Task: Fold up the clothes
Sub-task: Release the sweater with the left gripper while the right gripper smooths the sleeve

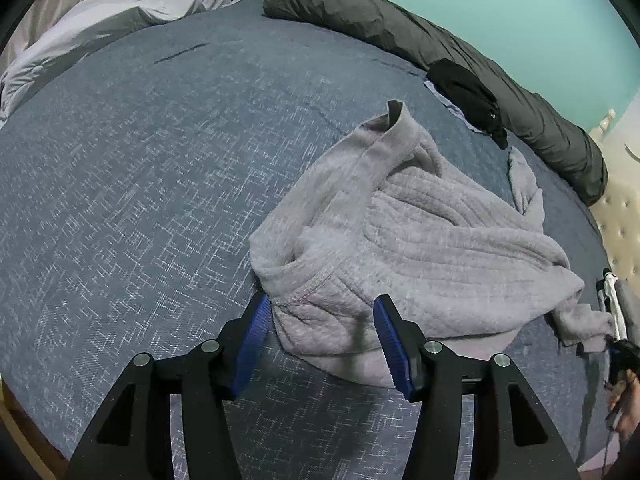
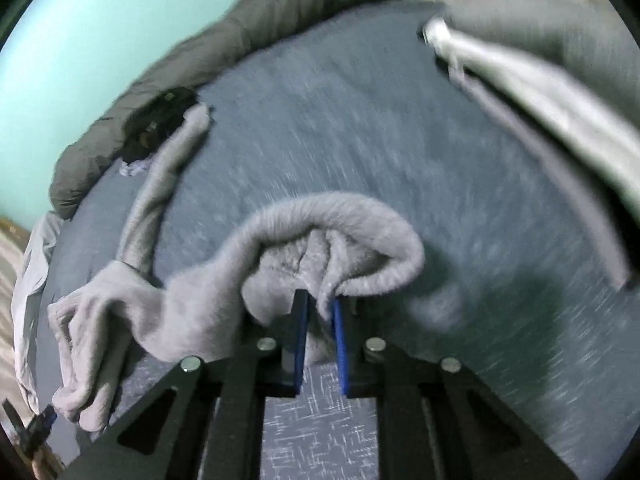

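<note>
A crumpled grey quilted sweater (image 1: 404,240) lies on the blue bedspread (image 1: 140,200). My left gripper (image 1: 320,312) hovers open over the near hem, its blue pads (image 1: 256,324) standing on either side of the cloth without pressing it. In the right wrist view, my right gripper (image 2: 320,308) is shut on a bunched fold of the sweater (image 2: 332,236), which arches up in front of the fingers. One sleeve (image 2: 160,184) trails away to the far left. The right gripper (image 1: 618,344) also shows at the right edge of the left view, at the sweater's corner.
A dark grey rolled duvet (image 1: 420,32) runs along the teal wall, with a black garment (image 1: 468,92) beside it. Pale grey bedding (image 1: 100,28) sits at the far left. A beige tufted headboard (image 1: 624,216) stands at the right. Light cloth pieces (image 2: 540,88) lie by the headboard.
</note>
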